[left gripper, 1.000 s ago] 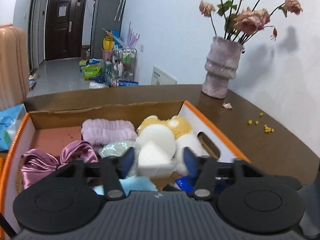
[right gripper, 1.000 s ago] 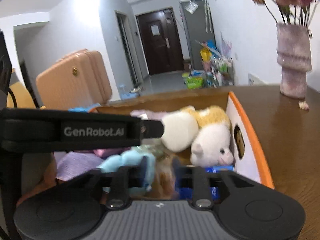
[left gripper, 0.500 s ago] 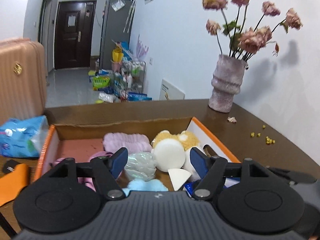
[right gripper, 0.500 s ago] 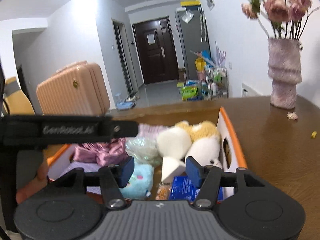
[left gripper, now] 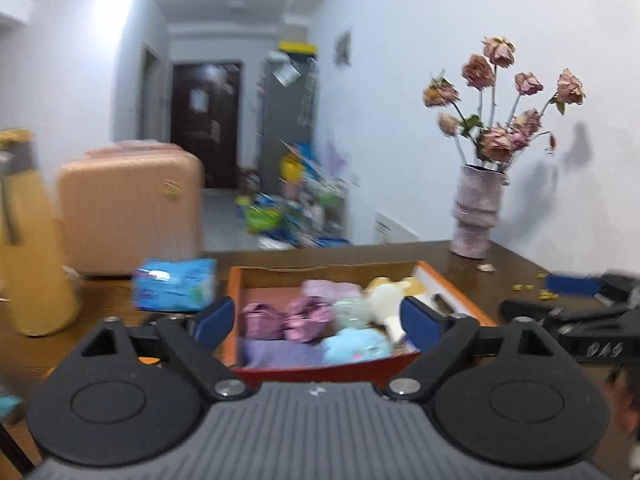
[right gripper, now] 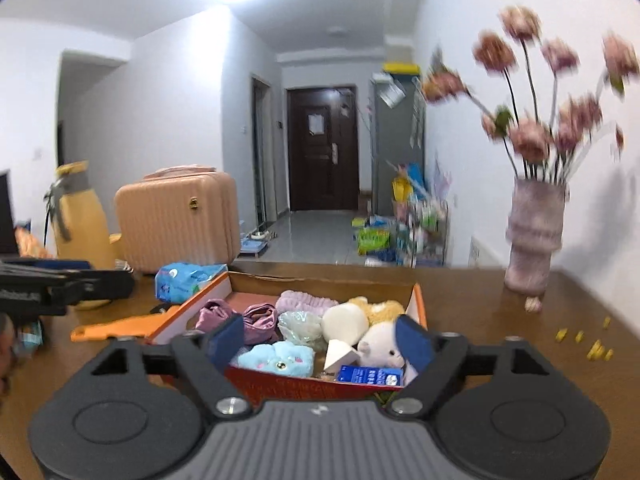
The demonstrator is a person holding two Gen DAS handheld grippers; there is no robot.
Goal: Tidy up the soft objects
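An orange-rimmed cardboard box [left gripper: 452, 289] [right gripper: 418, 303] sits on the brown table, holding soft things. Inside are purple satin scrunchies [left gripper: 286, 318] [right gripper: 240, 318], a lilac headband [right gripper: 306, 302], a blue plush [left gripper: 356, 345] [right gripper: 276, 356], a white round sponge [right gripper: 345, 322], a white wedge sponge [right gripper: 338, 354] and a pale plush animal [right gripper: 380, 346]. My left gripper [left gripper: 316, 320] hangs back from the box's near wall, its jaws opening wide with nothing between them. My right gripper [right gripper: 320, 340] is also behind the near wall, jaws opening and empty.
A vase of dried roses [left gripper: 476, 216] [right gripper: 534, 240] stands at the back right, with yellow bits [right gripper: 592, 348] scattered near it. Left of the box are a blue tissue pack [left gripper: 174, 284] [right gripper: 188, 280], a yellow bottle [left gripper: 28, 248] and a pink suitcase [right gripper: 176, 216].
Both grippers drew back and up from the box and spread their jaws wide. The white wedge sponge left the left gripper's fingers and now lies in the box.
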